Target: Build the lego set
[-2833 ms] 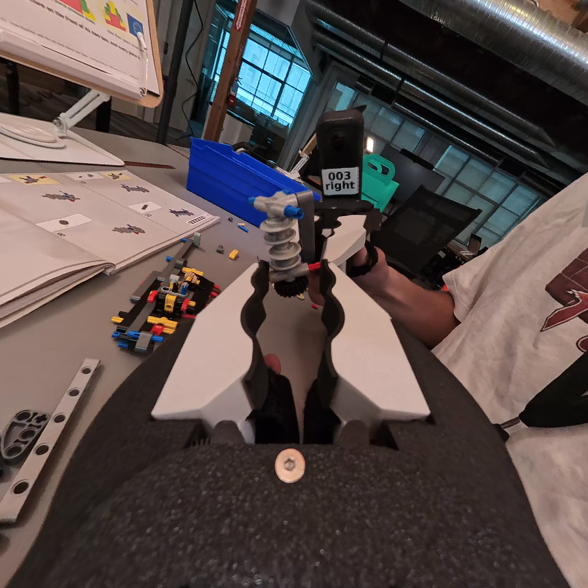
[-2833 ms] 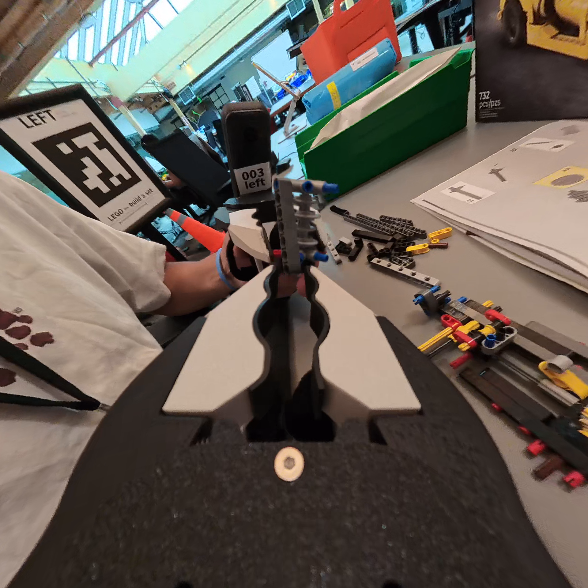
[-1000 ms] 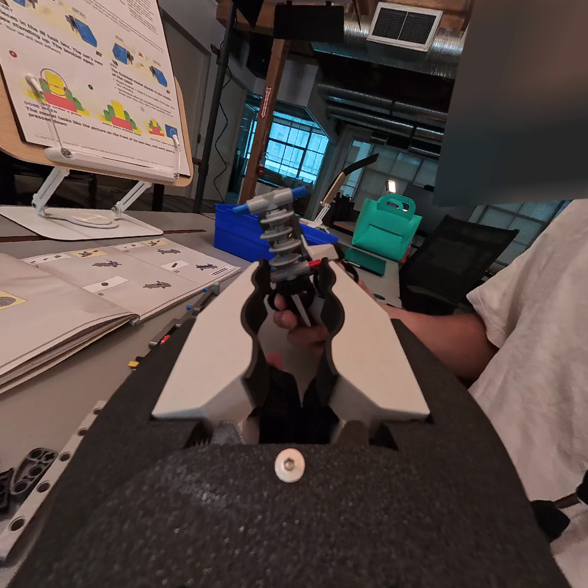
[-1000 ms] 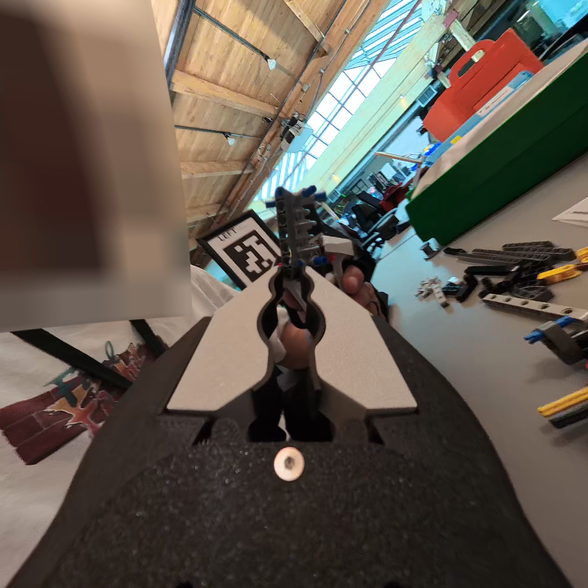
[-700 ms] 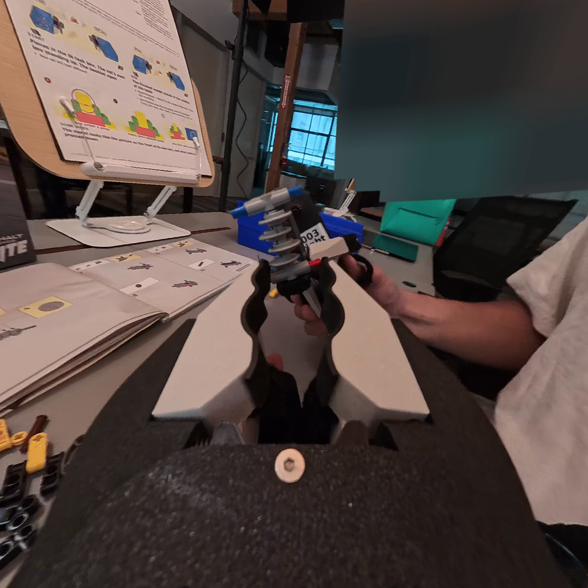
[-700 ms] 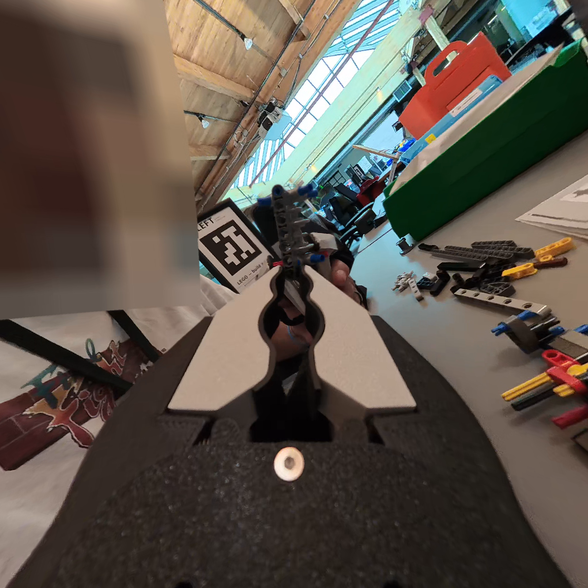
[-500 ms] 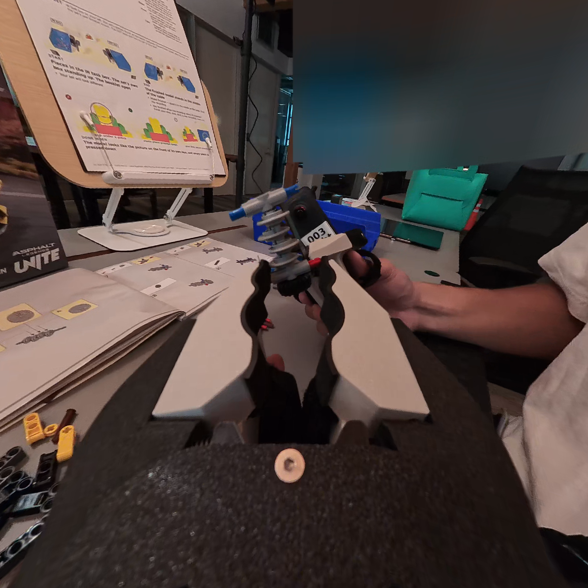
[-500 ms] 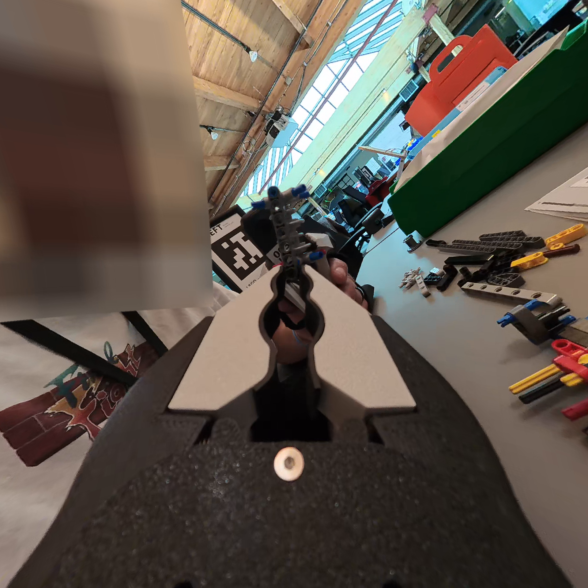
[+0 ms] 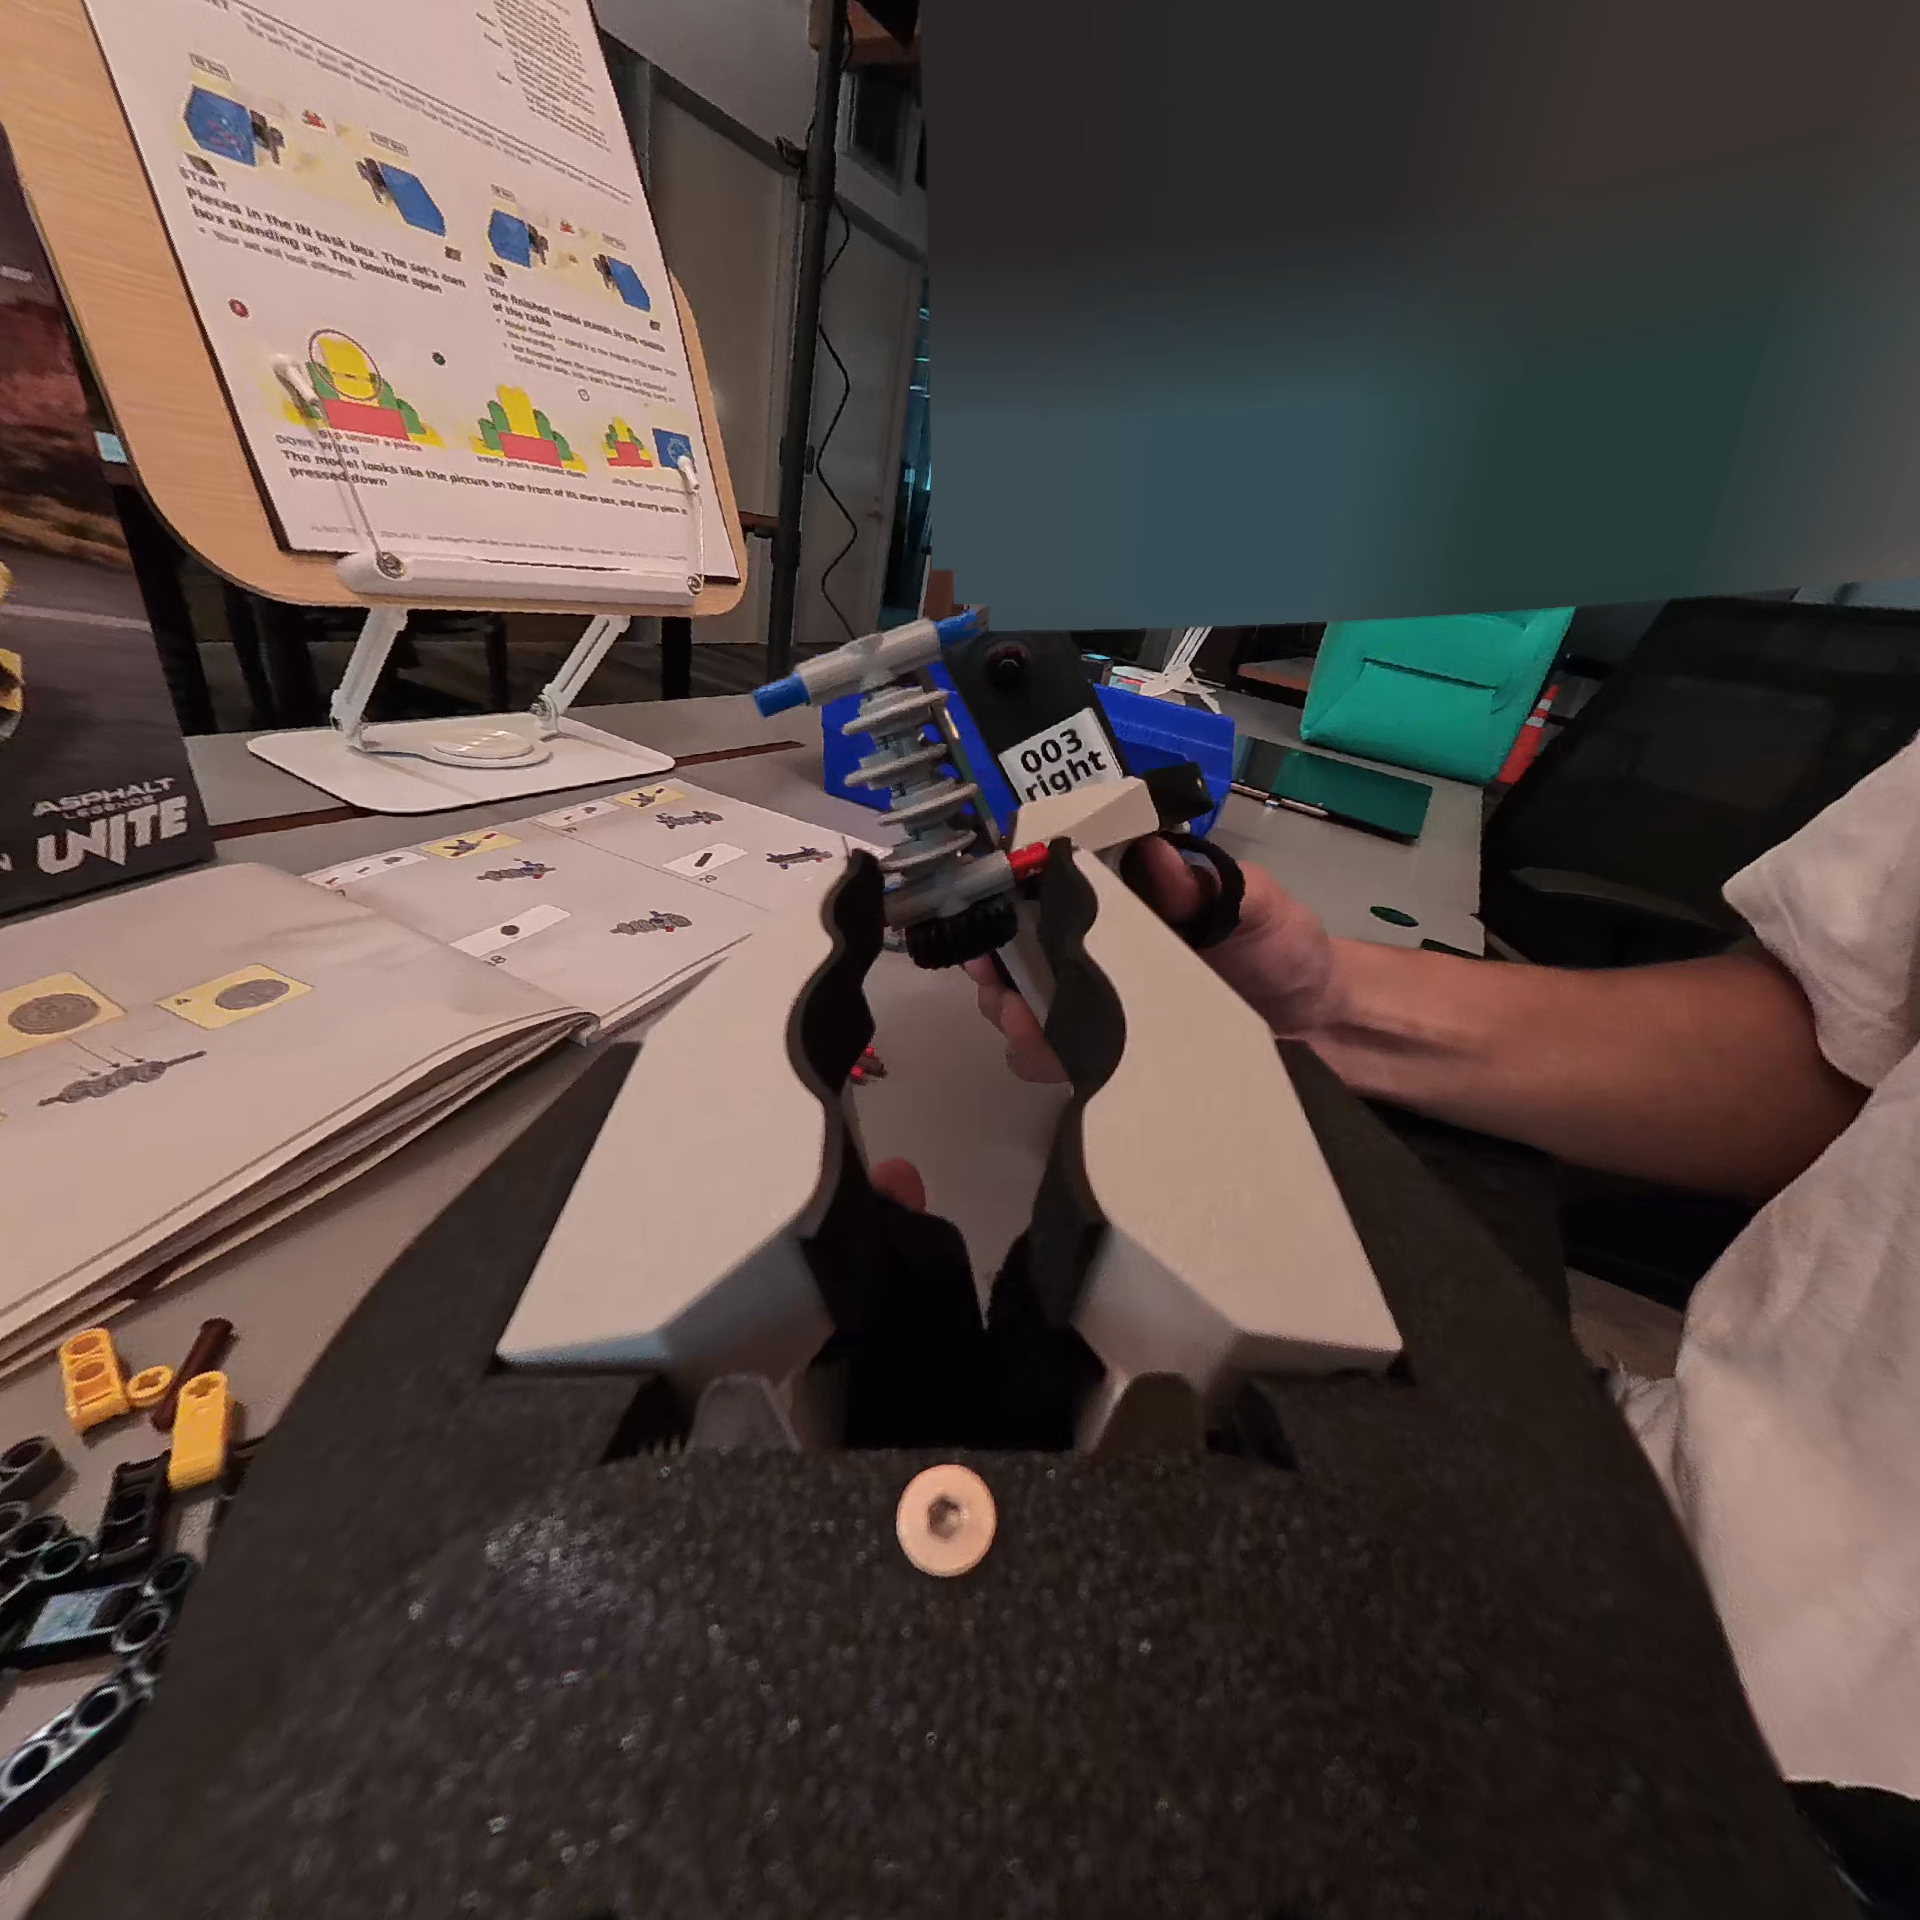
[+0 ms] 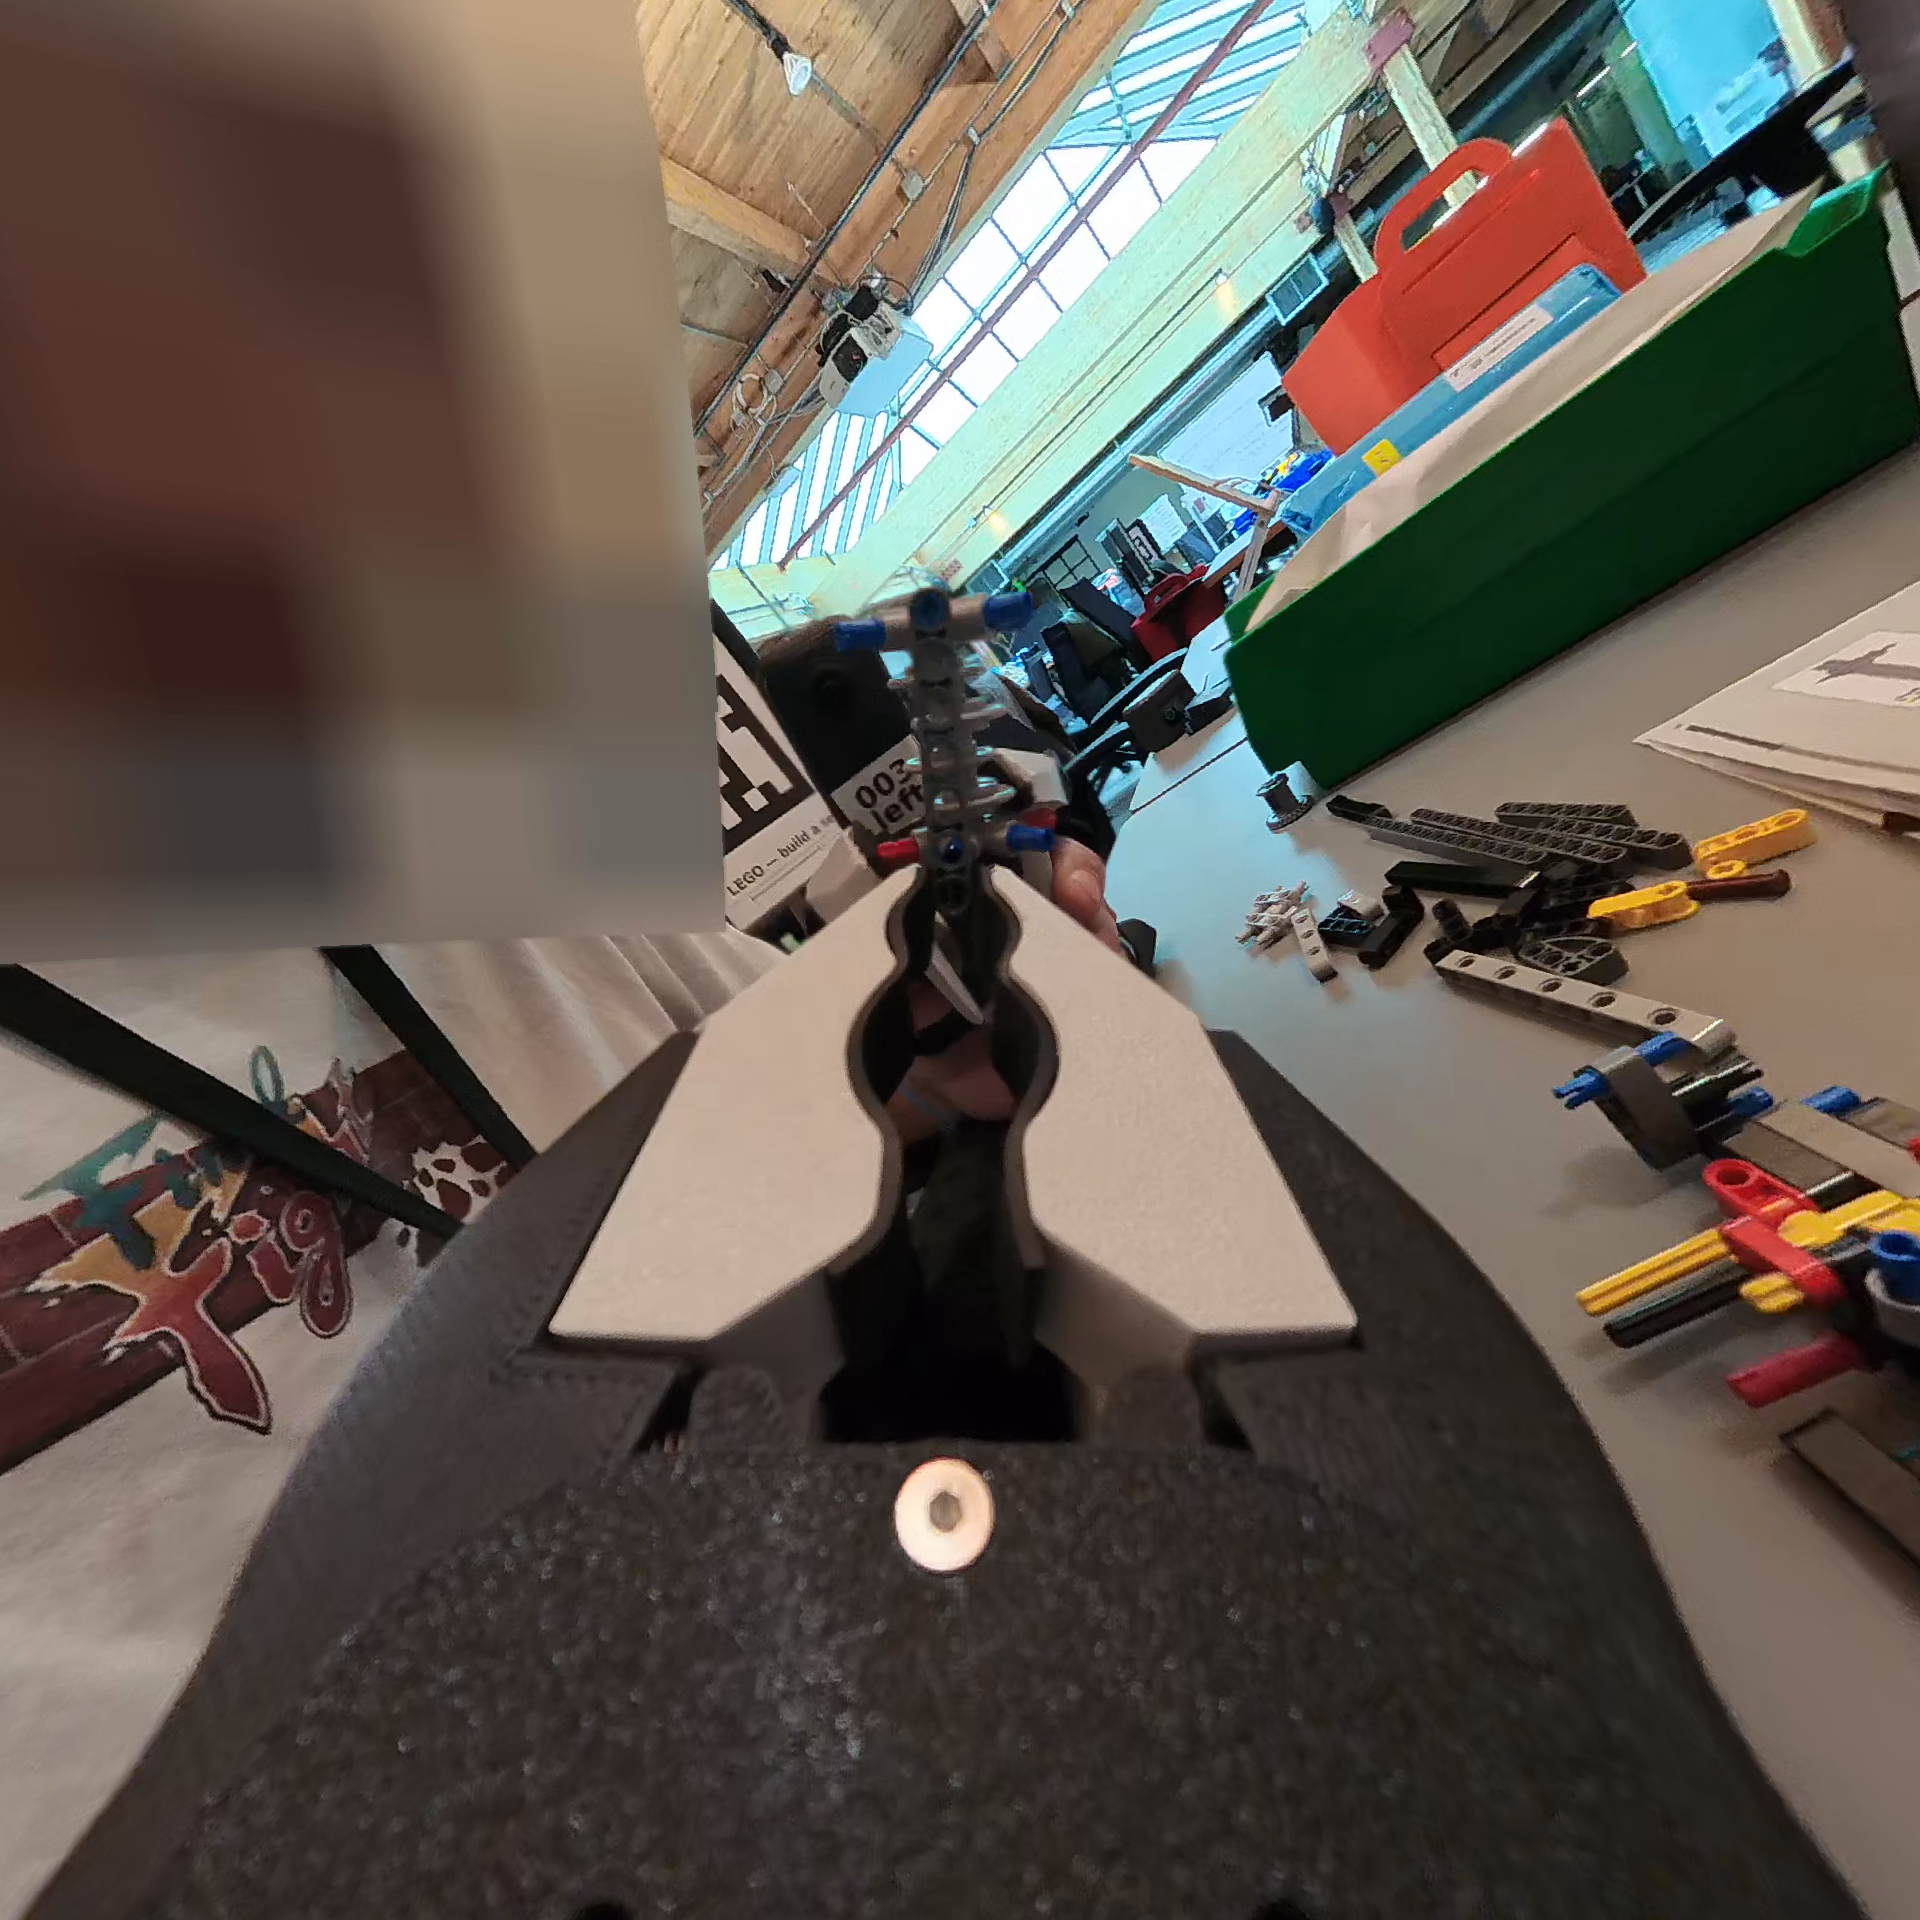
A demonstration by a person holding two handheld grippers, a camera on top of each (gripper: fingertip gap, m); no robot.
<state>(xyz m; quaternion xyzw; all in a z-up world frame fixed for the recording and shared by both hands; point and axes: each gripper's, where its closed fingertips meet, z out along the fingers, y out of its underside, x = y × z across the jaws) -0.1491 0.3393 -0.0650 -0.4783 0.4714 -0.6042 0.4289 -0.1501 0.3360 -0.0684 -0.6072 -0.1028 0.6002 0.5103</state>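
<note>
Nearly together, the jaws of the right gripper [image 10: 951, 883] pinch the dark beam at the base of a small lego assembly [image 10: 948, 738], a grey spring piece with blue pins, held up in the air above the table [image 10: 1351, 1091]. Both grippers tilt upward, tips meeting. The left gripper [image 9: 951, 904] has its jaws set wider, closed on the assembly's [image 9: 914, 790] lower end at the black gear. Loose pieces [image 10: 1538, 883] lie on the table.
</note>
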